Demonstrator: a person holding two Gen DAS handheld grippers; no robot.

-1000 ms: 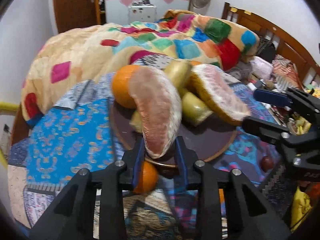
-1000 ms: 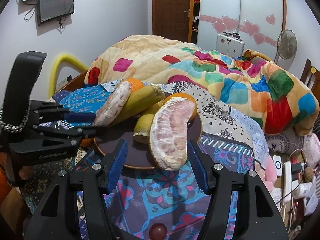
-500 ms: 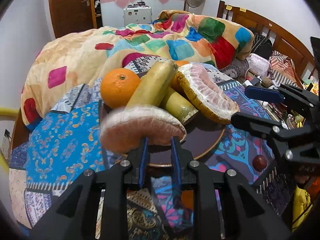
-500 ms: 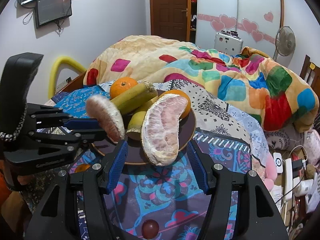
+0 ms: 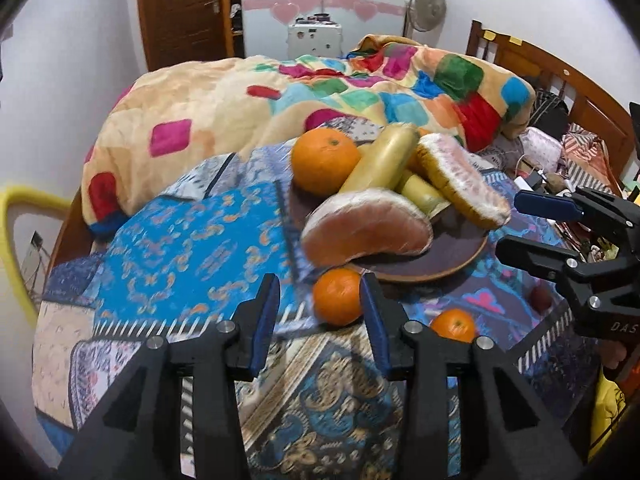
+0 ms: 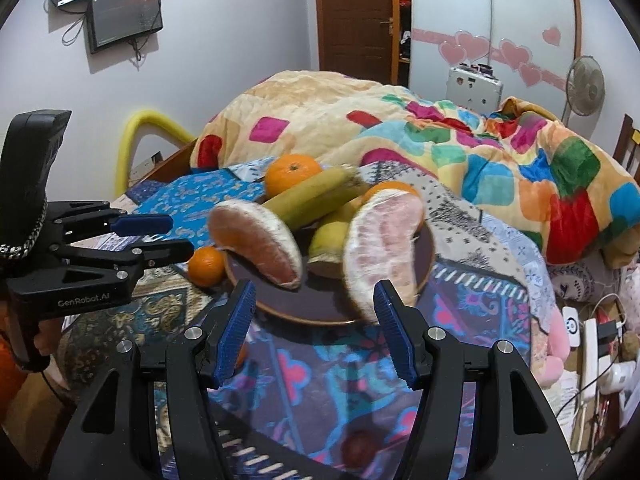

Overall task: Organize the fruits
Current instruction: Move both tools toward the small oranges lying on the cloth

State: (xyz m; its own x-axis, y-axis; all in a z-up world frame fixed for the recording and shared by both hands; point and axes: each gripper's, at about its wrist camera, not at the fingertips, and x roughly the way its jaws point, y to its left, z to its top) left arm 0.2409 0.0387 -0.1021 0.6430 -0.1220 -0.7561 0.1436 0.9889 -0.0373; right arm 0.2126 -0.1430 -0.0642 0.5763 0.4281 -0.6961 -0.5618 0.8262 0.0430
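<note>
Peeled pink pomelo wedge (image 5: 366, 230) now lies on the near rim of the round dark plate (image 5: 460, 250), beside bananas, an orange and a second wedge. A second ago it was clamped in the left gripper (image 5: 318, 312), whose jaws now stand wide, empty. Right gripper (image 6: 314, 332) also wide, empty. Loose small orange (image 5: 338, 296) sits just off the plate: likely next.

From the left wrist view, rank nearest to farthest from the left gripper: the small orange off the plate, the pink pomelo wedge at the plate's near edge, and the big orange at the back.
1. Small orange, on the cloth near the left gripper.
2. Pink pomelo wedge, plate's near edge.
3. Big orange, back of the plate.
</note>
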